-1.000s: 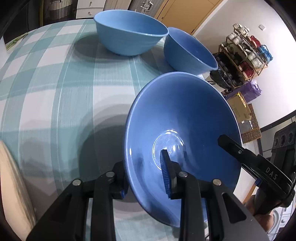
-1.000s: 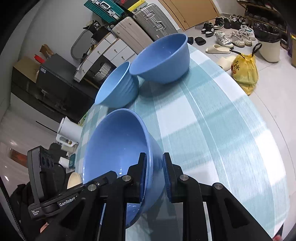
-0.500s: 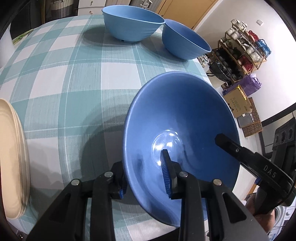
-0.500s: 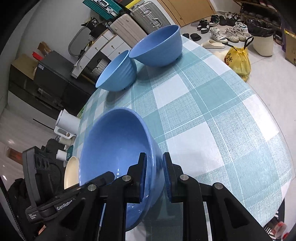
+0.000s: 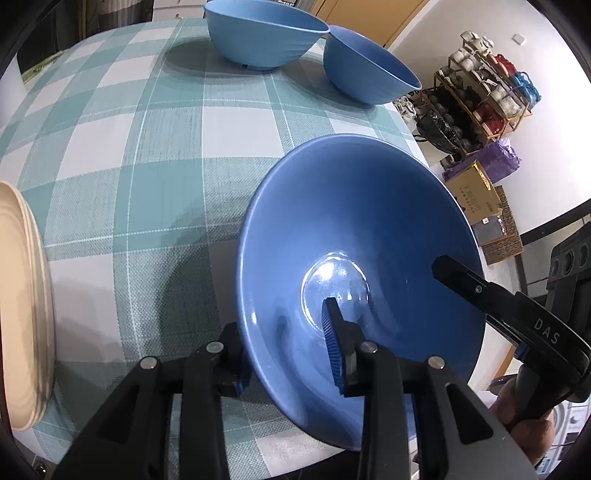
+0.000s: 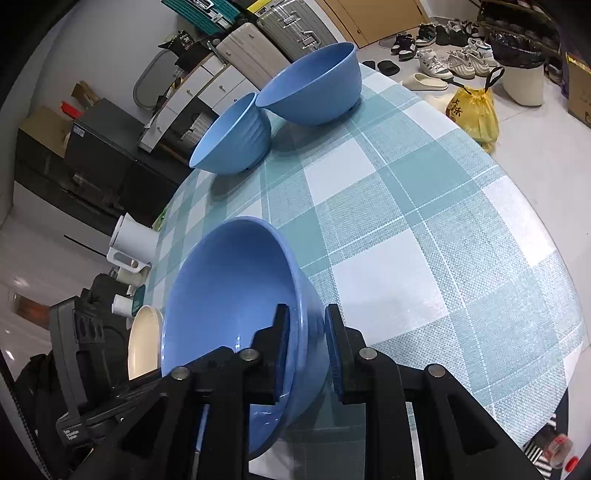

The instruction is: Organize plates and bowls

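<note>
The big blue bowl (image 5: 362,258) is held over the near right edge of the checked table (image 5: 155,155), tilted, with both grippers on its rim from opposite sides. The left gripper (image 5: 291,354) straddles the near rim, one ribbed pad inside the basin and the other outside under the wall. The right gripper (image 6: 306,350) is clamped on the opposite rim, its two pads close together on the thin wall. Neither hand is nearer than the other; the bowl hangs between them.

What the next move probably turns on is where this bowl goes: the two other blue bowls (image 5: 266,33) stand touching each other at the far side of the table, well apart from the held one, straight ahead of the fingers. The cream plates (image 5: 22,306) are stacked at the near left edge.

The bowl looks smooth, glossy and round, with a shallow flat well at its centre. The cloth is woven and matte, in teal and white squares.
</note>
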Available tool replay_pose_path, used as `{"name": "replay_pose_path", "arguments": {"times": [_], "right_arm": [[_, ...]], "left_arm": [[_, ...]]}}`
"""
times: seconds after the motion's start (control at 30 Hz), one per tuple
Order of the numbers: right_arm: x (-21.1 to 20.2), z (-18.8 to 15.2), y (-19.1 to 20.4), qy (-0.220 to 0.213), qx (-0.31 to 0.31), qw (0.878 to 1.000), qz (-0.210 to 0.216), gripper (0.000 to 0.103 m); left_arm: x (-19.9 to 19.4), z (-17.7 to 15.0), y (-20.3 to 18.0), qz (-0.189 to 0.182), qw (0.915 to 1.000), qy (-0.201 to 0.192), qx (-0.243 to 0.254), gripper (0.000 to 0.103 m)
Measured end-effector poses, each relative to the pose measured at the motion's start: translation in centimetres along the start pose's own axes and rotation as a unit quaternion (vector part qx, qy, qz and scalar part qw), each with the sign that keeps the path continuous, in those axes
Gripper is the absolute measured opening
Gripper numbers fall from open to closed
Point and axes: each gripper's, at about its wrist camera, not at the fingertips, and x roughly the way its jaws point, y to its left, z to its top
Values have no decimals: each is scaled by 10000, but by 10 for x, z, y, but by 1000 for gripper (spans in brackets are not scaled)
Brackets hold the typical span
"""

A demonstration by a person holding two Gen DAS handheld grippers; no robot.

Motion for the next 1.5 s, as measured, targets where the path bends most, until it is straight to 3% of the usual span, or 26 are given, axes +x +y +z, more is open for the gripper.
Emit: {"name": "replay_pose_path", "arguments": {"times": [0.1,0.17,0.23,0.37,0.5,0.63,0.73,0.77,0.87,0.97,1.03,1.1,1.17,1.33,1.5], "right_arm": [[-1,-1,-8,-104,193,9998,-40,31],[-8,-2,-14,-318,294,9989,-149,46],[-18,-1,-17,-545,240,9981,-149,48],[-38,0,-17,-967,163,9950,-184,52],[-67,-1,-2,-1582,-229,9870,-174,55],[-91,-13,24,-2129,-800,9737,-147,74],[-102,-23,44,-2387,-1177,9638,-143,82],[-106,-28,49,-2450,-1306,9606,-159,86],[-110,-42,65,-2543,-1654,9527,-183,88],[-112,-52,73,-2494,-1732,9526,-206,88],[-112,-59,75,-2483,-1730,9530,-169,88],[-114,-66,79,-2485,-1817,9512,-194,92],[-116,-74,85,-2588,-1973,9449,-352,98],[-124,-108,104,-3016,-2576,9151,-723,102],[-126,-126,108,-3278,-2687,9020,-826,102]], "left_arm": [[-2,0,5,136,9999,-26,-33,34],[-5,3,11,138,9998,-43,-104,34],[-11,7,19,214,9995,-115,-221,35],[-28,10,33,277,9978,-405,-447,53],[-43,7,33,350,9963,-669,-405,55],[-57,0,24,466,9940,-966,-215,58],[-69,-4,21,469,9917,-1186,-168,70],[-76,-8,19,539,9892,-1357,-138,77],[-91,-15,11,751,9811,-1783,86,78],[-100,-25,5,883,9747,-2041,244,80],[-104,-33,1,999,9703,-2178,329,90],[-110,-42,-1,1126,9636,-2389,414,93],[-115,-50,-3,1162,9599,-2505,479,95],[-125,-66,-4,1318,9506,-2769,478,96],[-138,-83,-6,1376,9372,-3171,462,99]]}}
